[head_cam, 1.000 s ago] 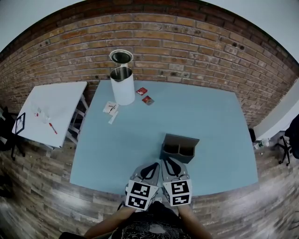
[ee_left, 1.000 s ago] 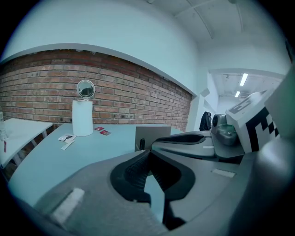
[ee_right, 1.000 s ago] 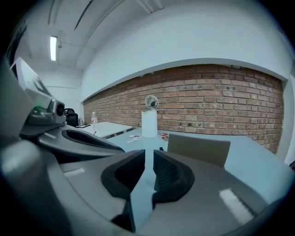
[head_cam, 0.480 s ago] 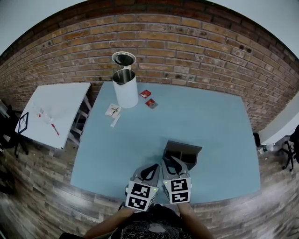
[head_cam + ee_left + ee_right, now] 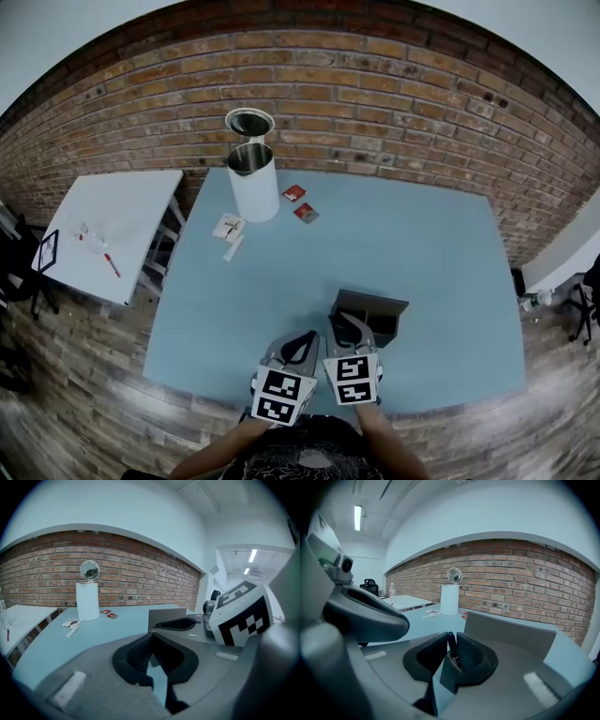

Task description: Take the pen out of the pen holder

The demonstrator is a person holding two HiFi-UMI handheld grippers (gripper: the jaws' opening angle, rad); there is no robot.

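The grey pen holder [image 5: 371, 314] stands on the blue table [image 5: 281, 281], near its front edge. My right gripper [image 5: 345, 324] reaches over the holder's near left corner. In the right gripper view its jaws [image 5: 450, 639] are shut on a slim black pen [image 5: 452, 652] that stands upright between the pads, with the holder's grey wall [image 5: 506, 630] just behind. My left gripper [image 5: 305, 336] sits right beside it on the left; its jaws [image 5: 150, 639] meet at the tips with nothing between them. The holder [image 5: 164, 616] and the right gripper [image 5: 183, 623] show in the left gripper view.
A white cylinder [image 5: 253, 180] with a round mirror [image 5: 248, 122] behind it stands at the table's far left. Two red packets [image 5: 300, 202] and paper slips [image 5: 228, 228] lie near it. A white side table [image 5: 103, 234] is to the left, a brick wall [image 5: 375, 103] behind.
The pen holder now lies closer to the grippers, and my right gripper has edged forward over the holder's near edge. The left gripper keeps its place beside it.
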